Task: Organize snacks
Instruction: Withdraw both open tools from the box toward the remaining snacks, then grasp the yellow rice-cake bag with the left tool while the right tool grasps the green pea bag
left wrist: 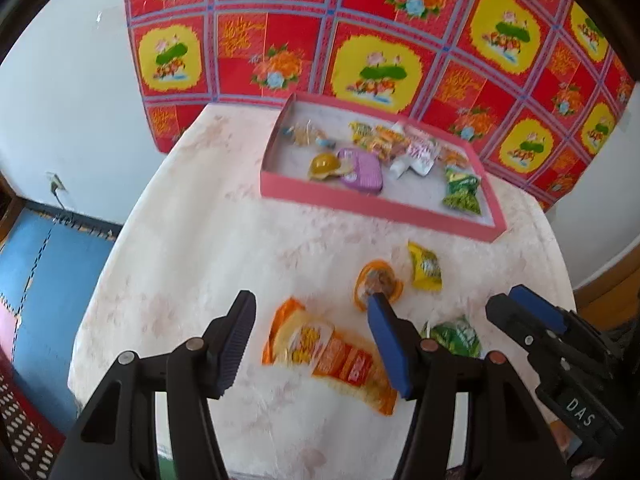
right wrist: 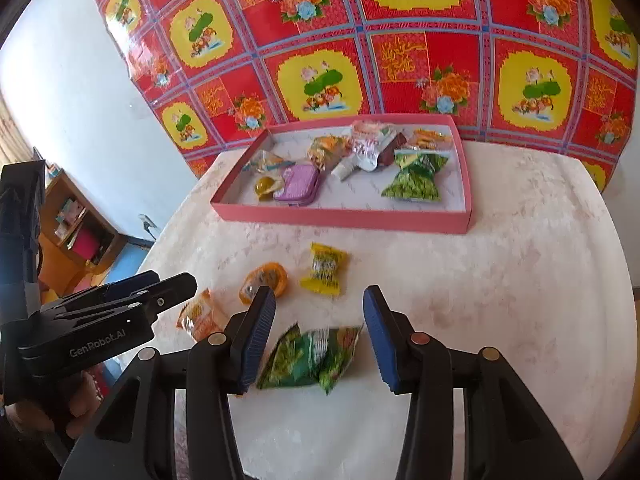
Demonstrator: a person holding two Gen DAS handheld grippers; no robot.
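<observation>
1. The left tool (left wrist: 316,344) hangs over the counter (left wrist: 192,240) with its jaws apart, gripping nothing; the orange packet (left wrist: 328,354) lies flat on the counter below the gap.
2. The right tool (right wrist: 320,336) is also unclenched and grips nothing; the green packet (right wrist: 310,356) lies on the counter between its jaws, apart from both pads.
3. The yellow packet (right wrist: 325,268) and the orange cup (right wrist: 266,280) lie side by side further back.
4. The pink tray (right wrist: 340,218) stands behind them near the patterned wall cloth (right wrist: 360,40); it holds a purple tin (right wrist: 298,186), another green packet (right wrist: 414,182) and mixed wrappers.
</observation>
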